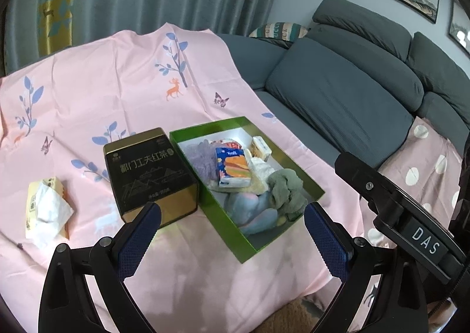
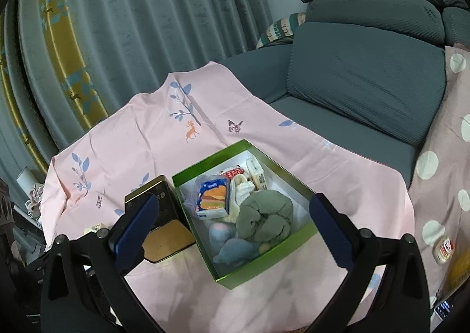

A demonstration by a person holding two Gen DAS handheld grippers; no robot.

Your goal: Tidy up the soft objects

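I hold both tongs spread wide and empty above the near edge of the pink cloth [image 1: 117, 89]: left gripper [image 1: 232, 233], right gripper [image 2: 232, 233]. The green box [image 1: 318, 189] already gathers the soft things, its long axis running away from me. The tissue pack [image 1: 47, 209] lies outside near the cloth's left edge, lengthwise away from me, likely next.

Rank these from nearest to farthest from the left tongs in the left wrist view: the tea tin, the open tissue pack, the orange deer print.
1. Tea tin, just ahead of the left tongs.
2. Open tissue pack, far left on the cloth.
3. Orange deer print, far back on the cloth.
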